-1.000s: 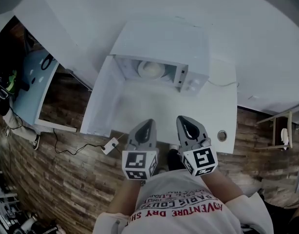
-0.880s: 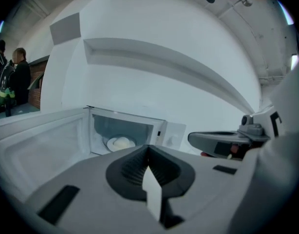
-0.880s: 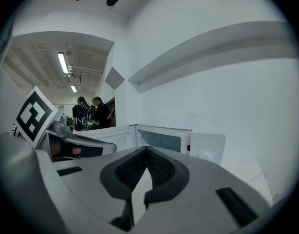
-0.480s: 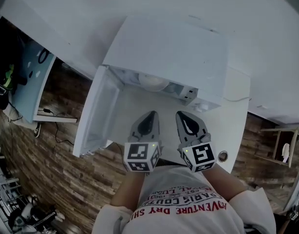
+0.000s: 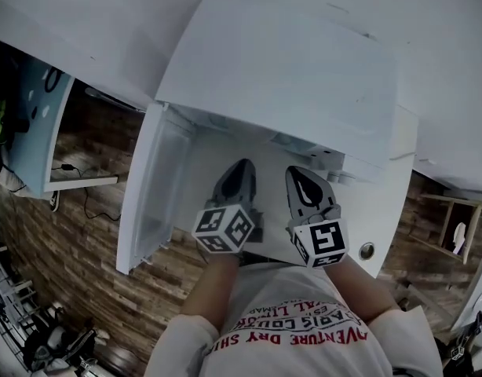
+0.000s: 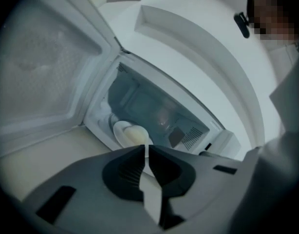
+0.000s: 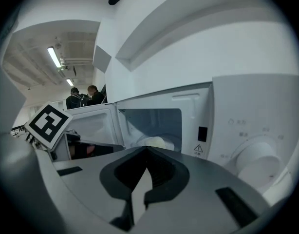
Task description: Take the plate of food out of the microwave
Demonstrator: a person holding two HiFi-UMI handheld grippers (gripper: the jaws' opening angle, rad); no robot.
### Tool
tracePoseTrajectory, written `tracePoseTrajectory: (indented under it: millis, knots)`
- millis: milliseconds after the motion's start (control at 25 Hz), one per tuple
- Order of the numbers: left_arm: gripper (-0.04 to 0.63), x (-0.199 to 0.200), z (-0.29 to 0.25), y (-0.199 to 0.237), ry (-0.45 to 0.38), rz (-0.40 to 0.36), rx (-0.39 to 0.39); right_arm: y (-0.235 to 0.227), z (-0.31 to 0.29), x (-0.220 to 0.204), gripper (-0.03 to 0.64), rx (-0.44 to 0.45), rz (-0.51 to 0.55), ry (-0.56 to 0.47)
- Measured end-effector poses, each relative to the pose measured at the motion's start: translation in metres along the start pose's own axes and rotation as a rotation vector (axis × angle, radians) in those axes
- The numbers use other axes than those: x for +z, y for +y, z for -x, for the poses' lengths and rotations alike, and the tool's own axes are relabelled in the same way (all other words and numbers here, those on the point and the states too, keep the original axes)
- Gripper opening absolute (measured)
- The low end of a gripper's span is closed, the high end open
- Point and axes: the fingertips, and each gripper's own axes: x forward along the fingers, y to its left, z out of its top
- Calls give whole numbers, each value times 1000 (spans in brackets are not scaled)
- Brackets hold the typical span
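Observation:
The white microwave (image 5: 280, 77) stands on a white table with its door (image 5: 151, 187) swung open to the left. In the head view its top hides the cavity. A white plate with pale food (image 6: 130, 133) sits inside on the cavity floor, and the plate (image 7: 157, 142) also shows in the right gripper view. My left gripper (image 5: 242, 170) and right gripper (image 5: 298, 175) are side by side just in front of the opening. Both are shut with nothing between their fingers. The left gripper (image 6: 146, 147) points at the plate; the right gripper (image 7: 147, 152) points at the cavity's right part.
The control panel with a round dial (image 7: 254, 155) is right of the cavity. The table (image 5: 386, 218) has a round hole (image 5: 367, 250) near its front right corner. Wooden floor (image 5: 84, 289) lies to the left. Two people (image 7: 84, 97) stand far behind.
The view has moved up over the microwave, so the plate inside no longer shows from above. Both grippers have come forward, closer to the open cavity.

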Motion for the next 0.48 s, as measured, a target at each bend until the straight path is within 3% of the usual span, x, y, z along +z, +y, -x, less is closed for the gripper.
tracePoseTrajectory:
  millis: [160, 320, 480]
  knots:
    - [14, 2, -19, 25, -12, 137, -16, -2, -16, -14, 3, -26, 31, 44]
    - [98, -3, -42, 40, 12, 289, -30, -7, -28, -26, 3, -38, 34, 73]
    - [107, -8, -60, 50, 23, 453, -44, -10, -34, -32, 3, -46, 31, 92]
